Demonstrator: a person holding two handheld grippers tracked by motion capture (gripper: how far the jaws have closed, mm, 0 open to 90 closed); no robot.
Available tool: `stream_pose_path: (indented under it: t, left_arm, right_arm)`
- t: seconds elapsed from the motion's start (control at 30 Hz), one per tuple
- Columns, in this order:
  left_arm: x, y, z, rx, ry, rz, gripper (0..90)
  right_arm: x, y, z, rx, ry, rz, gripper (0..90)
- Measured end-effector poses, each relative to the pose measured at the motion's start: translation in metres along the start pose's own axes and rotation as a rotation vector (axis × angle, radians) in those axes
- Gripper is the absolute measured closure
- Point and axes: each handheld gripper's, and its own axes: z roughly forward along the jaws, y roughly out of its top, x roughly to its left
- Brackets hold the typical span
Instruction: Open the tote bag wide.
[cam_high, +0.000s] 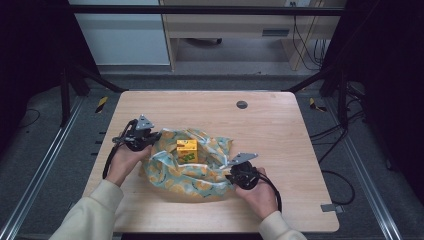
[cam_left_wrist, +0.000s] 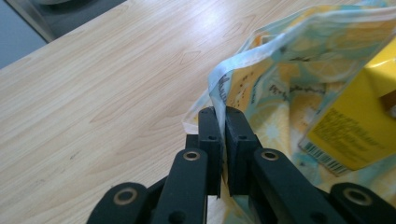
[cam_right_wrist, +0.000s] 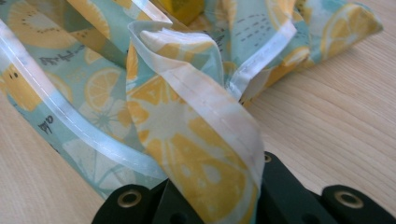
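Lemon-print teal cloth with white hemmed edges (cam_high: 187, 172) is clamped at both ends: left gripper (cam_left_wrist: 223, 140) pinches its left corner, right gripper (cam_high: 235, 172) bites the hem at its right. Soft, rumpled fabric sits mid-table on pale wood-grain tabletop (cam_high: 280, 125) around a rigid yellow carton (cam_high: 187, 150); looks like wrapping has barely begun, corners not yet brought over

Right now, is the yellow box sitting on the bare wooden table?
No, the yellow box sits in the middle of the lemon-print cloth, which lies between it and the table.
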Motion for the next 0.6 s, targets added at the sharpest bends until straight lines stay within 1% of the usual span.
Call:
stream_pose_path:
  t: [0.07,0.1,0.13,0.17,0.2,0.3,0.33,0.37,0.4,0.43,0.47,0.6]
  left_arm:
    - [0.001,-0.008,0.007,0.017,-0.003,0.0,86.7]
    - [0.001,-0.008,0.007,0.017,-0.003,0.0,86.7]
    - [0.001,-0.013,0.01,0.028,-0.005,-0.001,86.7]
    - [0.001,-0.013,0.01,0.028,-0.005,-0.001,86.7]
    - [0.001,-0.017,0.012,0.038,-0.007,0.0,86.8]
    - [0.0,-0.02,0.013,0.044,-0.001,0.003,86.6]
    - [0.0,-0.024,0.014,0.053,-0.005,0.006,86.3]
    - [0.0,-0.024,0.014,0.053,-0.005,0.006,86.2]
    - [0.0,-0.026,0.015,0.056,-0.009,0.004,86.2]
    - [0.001,-0.027,0.016,0.058,-0.012,0.001,86.0]
    - [0.001,-0.03,0.016,0.06,-0.014,-0.001,85.9]
    - [0.001,-0.033,0.017,0.064,-0.017,0.0,85.7]
  right_arm:
    - [-0.006,-0.004,0.001,0.009,0.0,0.014,89.6]
    - [-0.006,-0.004,0.001,0.009,0.0,0.014,89.6]
    - [-0.008,-0.005,0.003,0.01,0.001,0.022,89.6]
    - [-0.008,-0.005,0.003,0.01,0.001,0.022,89.6]
    - [-0.009,-0.007,0.003,0.014,0.004,0.022,89.7]
    - [-0.009,-0.007,0.004,0.017,0.005,0.021,89.7]
    - [-0.009,-0.008,0.006,0.017,0.007,0.011,89.7]
    - [-0.009,-0.008,0.006,0.017,0.007,0.011,89.7]
    - [-0.008,-0.008,0.006,0.028,0.008,0.021,89.7]
    - [-0.009,-0.008,0.007,0.025,0.01,0.012,89.7]
    - [-0.008,-0.008,0.008,0.035,0.011,0.011,89.7]
    - [-0.008,-0.009,0.009,0.041,0.011,0.02,89.7]
